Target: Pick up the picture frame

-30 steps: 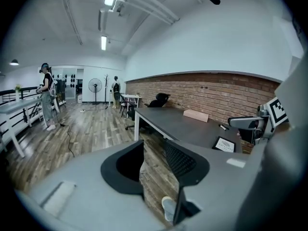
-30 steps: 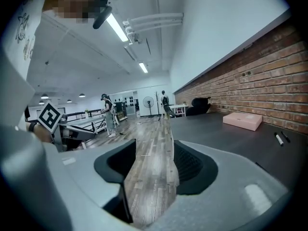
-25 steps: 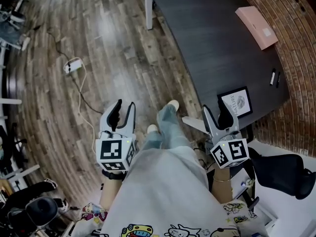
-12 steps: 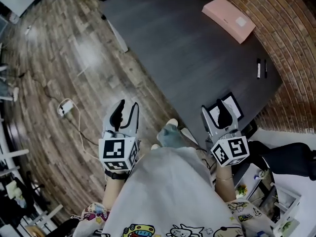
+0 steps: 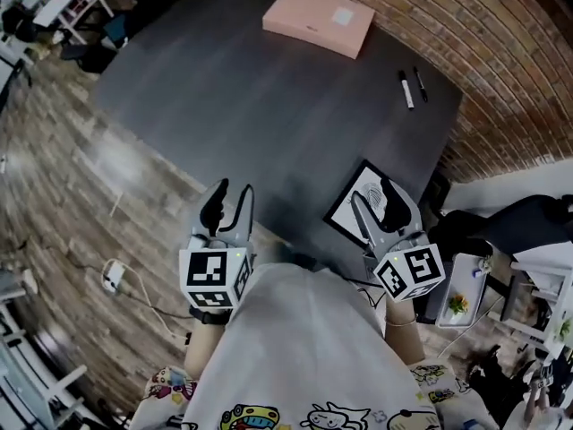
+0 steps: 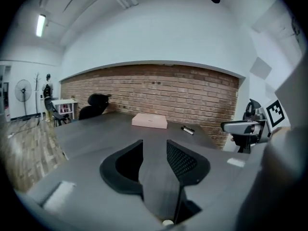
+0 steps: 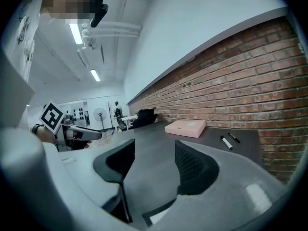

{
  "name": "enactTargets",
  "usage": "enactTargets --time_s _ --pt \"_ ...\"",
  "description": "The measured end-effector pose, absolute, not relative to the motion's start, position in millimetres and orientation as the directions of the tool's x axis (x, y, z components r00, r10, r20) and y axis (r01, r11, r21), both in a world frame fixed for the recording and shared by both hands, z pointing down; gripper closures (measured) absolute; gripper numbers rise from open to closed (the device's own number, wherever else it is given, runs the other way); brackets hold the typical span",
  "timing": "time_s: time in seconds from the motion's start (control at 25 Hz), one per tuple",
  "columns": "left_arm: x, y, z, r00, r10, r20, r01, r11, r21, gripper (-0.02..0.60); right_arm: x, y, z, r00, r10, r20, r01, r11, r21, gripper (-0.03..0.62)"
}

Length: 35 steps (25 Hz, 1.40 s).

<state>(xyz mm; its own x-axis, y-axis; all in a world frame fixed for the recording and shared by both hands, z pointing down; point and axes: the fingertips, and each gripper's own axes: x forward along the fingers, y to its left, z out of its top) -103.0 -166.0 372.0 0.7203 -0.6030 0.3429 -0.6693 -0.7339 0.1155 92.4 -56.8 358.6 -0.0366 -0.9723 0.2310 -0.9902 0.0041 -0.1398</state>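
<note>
The picture frame (image 5: 363, 201), black-edged with a white print, lies flat near the front right edge of the dark table (image 5: 251, 106). My right gripper (image 5: 380, 206) hovers over the frame's near part, open with nothing between its fingers. A corner of the frame (image 7: 153, 217) shows low between its jaws in the right gripper view. My left gripper (image 5: 231, 193) is at the table's front edge, well left of the frame, open and empty. In the left gripper view the left gripper (image 6: 154, 154) faces along the bare tabletop.
A pink box (image 5: 318, 21) lies at the far side of the table, with two markers (image 5: 412, 88) to its right near the brick wall (image 5: 501, 70). A black office chair (image 5: 524, 227) stands right of the table. Wooden floor (image 5: 63, 204) with a cable lies to the left.
Both grippers have swung from over the floor to the table's front edge. The right one now hangs over the picture frame. Both stay open and empty.
</note>
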Motion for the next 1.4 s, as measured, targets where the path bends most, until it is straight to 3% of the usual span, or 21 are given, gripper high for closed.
enactTargets --time_s 0.28,0.64,1.04,1.4 --pt "-12.6 -166.3 369.2 0.86 -0.362 0.36 -0.422 -0.901 0.104 0.423 138.9 -14.1 356.1 0.23 -0.948 0.221 -0.95 -0.268 -0.159 0.339" --pt "72.8 -155.3 370.5 0.917 -0.101 0.386 -0.155 -0.981 0.113 0.423 177.9 28.7 366.8 0.462 -0.842 0.278 -0.838 -0.517 -0.175 0.339" --pt "115.3 -135.4 382.7 0.905 0.043 0.423 -0.016 -0.991 0.135 0.423 190.7 46.4 376.3 0.542 -0.781 0.31 -0.767 -0.611 -0.197 0.339" --pt "128.4 -104.6 406.2 0.873 0.131 0.471 0.045 -0.981 0.188 0.425 191.3 48.2 399.2 0.521 -0.775 0.358 -0.751 -0.616 -0.24 0.339"
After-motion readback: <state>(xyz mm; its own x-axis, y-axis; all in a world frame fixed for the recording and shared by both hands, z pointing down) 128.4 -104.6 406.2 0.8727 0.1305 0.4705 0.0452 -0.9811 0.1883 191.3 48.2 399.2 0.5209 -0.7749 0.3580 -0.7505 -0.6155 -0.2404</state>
